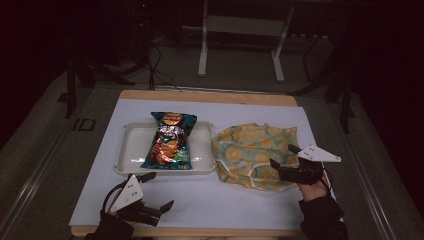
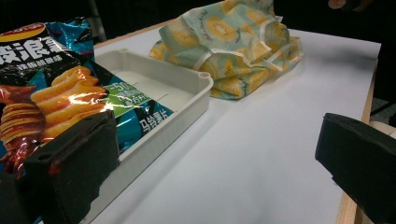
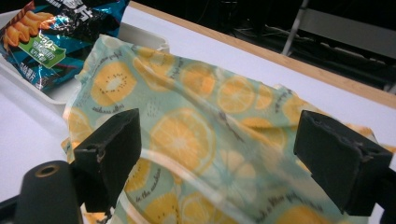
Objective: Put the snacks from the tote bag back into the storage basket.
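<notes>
In the high view, a white table (image 1: 210,200) takes up the middle of the frame. A white tray (image 1: 131,150) sits left of centre, and a chip bag (image 1: 170,141) lies lengthwise in it, its top edge poking over the far rim. Just right of the tray, touching its corner, lies a crumpled cloth (image 1: 250,150) printed with orange slices on pale green. The right gripper (image 1: 285,157) is at the lower right of the cloth, its jaws spread wide over the cloth's right edge; whether they touch the fabric I cannot tell. The left gripper (image 1: 157,190) hangs at the lower left, near the table's front edge, below the tray, jaws apart and holding nothing.

In the left gripper view, the two black jaws stand far apart at the bottom corners, with bare table between them. The bag (image 2: 51,93) fills the upper left, lying in the tray (image 2: 187,98), and the cloth (image 2: 233,42) is bunched at the top centre, against the tray's far corner.

In the right gripper view, the jaws are wide open at the lower left and right, with the cloth (image 3: 205,135) spread between and beneath them. The bag (image 3: 51,32) and a tray corner (image 3: 140,37) show in the upper left.
</notes>
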A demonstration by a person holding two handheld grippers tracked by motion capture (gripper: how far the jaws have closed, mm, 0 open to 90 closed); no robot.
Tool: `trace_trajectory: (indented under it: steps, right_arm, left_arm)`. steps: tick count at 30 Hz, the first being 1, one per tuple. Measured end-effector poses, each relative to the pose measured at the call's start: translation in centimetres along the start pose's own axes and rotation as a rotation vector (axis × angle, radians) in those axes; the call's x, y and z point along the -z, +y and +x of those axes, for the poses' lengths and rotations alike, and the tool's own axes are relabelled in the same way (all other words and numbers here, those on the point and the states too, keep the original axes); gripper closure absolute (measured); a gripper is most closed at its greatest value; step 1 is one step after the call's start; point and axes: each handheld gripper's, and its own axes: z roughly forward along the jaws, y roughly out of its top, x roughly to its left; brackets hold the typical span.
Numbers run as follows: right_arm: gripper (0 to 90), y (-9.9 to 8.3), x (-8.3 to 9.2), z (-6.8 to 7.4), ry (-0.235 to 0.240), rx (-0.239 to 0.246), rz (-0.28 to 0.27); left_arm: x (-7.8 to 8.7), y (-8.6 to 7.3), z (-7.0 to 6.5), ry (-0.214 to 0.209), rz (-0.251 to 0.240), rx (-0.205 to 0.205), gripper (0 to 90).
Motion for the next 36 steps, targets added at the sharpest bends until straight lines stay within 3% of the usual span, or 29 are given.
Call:
trace_trajectory:
  steps: [5, 14, 15, 24, 26, 29, 36]
  right_arm:
    - [14.9, -1.3, 1.0, 0.1, -0.064, -0.039, -0.021]
    - [13.7, -2.8, 1.5, 0.0, -0.07, -0.031, -0.003]
    - [13.7, -3.4, 2.0, 0.1, -0.111, -0.029, -0.008]
    - [13.6, -5.0, 2.3, 0.0, -0.165, -0.045, 0.009]
    - [13.4, -5.2, 2.2, -0.1, -0.207, -0.034, -0.006]
    - [13.4, -5.3, 2.3, -0.3, -0.219, -0.051, -0.025]
    - [13.4, -5.7, 1.8, -0.7, -0.208, -0.06, -0.003]
  left_arm:
    - [0.0, 0.0, 0.0, 0.0, -0.001, 0.0, 0.2]
    - [0.1, 0.0, -0.1, -0.007, -0.008, 0.004, 0.2]
    - [0.1, 0.0, -0.1, -0.006, -0.007, 0.002, 0.2]
    - [0.1, 0.0, -0.1, -0.008, -0.007, 0.0, 0.2]
    - [0.1, 0.0, -0.1, -0.01, -0.006, -0.002, 0.1]
    - [0.1, 0.0, -0.1, -0.012, -0.007, -0.002, 0.2]
    - [0.1, 0.0, -0.1, -0.013, -0.006, -0.003, 0.2]
